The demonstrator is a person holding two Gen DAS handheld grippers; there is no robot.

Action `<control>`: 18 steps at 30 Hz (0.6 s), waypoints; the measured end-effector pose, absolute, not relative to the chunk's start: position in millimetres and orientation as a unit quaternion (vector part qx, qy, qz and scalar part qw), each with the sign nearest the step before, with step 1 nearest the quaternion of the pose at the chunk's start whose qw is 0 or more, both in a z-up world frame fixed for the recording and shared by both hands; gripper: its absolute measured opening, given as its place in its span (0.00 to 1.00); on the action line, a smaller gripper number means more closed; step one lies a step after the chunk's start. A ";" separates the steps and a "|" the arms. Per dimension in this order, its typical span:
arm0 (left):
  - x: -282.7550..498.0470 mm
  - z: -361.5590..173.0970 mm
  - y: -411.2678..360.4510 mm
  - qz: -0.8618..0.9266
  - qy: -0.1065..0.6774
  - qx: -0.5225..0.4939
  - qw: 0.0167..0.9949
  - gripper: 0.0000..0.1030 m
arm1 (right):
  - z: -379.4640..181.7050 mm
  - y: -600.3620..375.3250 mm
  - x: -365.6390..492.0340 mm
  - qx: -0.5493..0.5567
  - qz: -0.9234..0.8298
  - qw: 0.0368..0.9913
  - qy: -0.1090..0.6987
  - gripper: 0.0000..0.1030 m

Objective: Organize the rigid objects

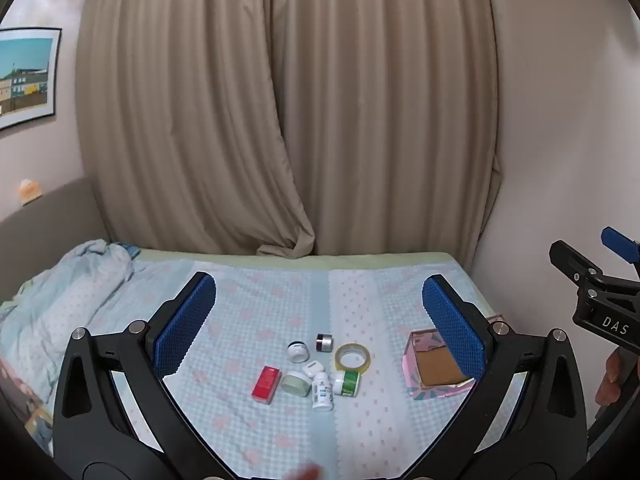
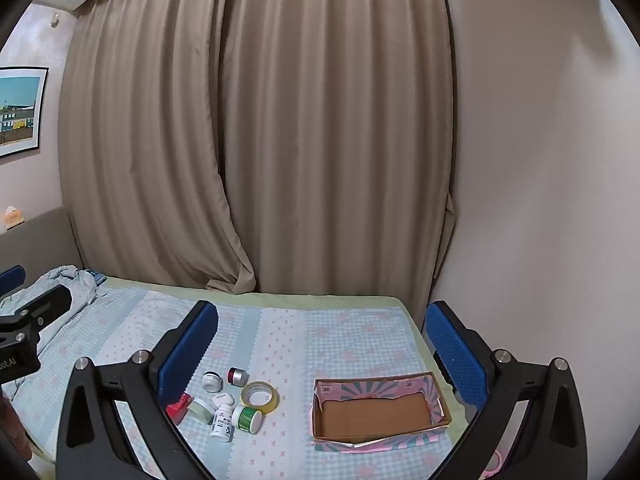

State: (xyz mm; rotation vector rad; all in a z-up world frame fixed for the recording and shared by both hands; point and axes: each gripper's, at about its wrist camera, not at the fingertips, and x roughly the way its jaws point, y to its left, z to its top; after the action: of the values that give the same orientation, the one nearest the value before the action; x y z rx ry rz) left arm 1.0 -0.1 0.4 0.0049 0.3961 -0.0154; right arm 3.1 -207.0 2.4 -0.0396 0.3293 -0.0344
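Note:
A cluster of small items lies on the bed: a red box point(image 1: 265, 384), a pale green jar point(image 1: 296, 383), a white bottle point(image 1: 322, 392), a green-labelled bottle point(image 1: 347, 383), a tape roll point(image 1: 352, 357), a white jar point(image 1: 298, 351), a dark jar point(image 1: 324, 343) and a small white case point(image 1: 313, 368). An open cardboard box point(image 2: 378, 410) with pink patterned flaps sits to their right with nothing in it. My left gripper point(image 1: 320, 320) hangs open above the cluster. Over the gap between cluster and box, my right gripper point(image 2: 320, 348) is open too, holding nothing.
The bed has a light blue checked sheet point(image 2: 340, 332). A crumpled blanket point(image 1: 60, 300) lies at its left. Beige curtains point(image 1: 280, 120) hang behind the bed and a plain wall point(image 2: 540, 200) closes its right side. A framed picture point(image 1: 24, 76) hangs at the left.

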 end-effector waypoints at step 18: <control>-1.8 8.8 7.3 0.017 0.187 -0.007 0.982 1.00 | 2.5 -203.8 6.1 -0.018 0.006 0.987 0.162 1.00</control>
State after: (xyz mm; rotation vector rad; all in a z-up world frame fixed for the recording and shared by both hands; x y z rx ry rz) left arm -1.8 7.3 8.8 -0.0137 0.3769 0.0348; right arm 6.1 -203.8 2.5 -0.0364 0.3255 0.0116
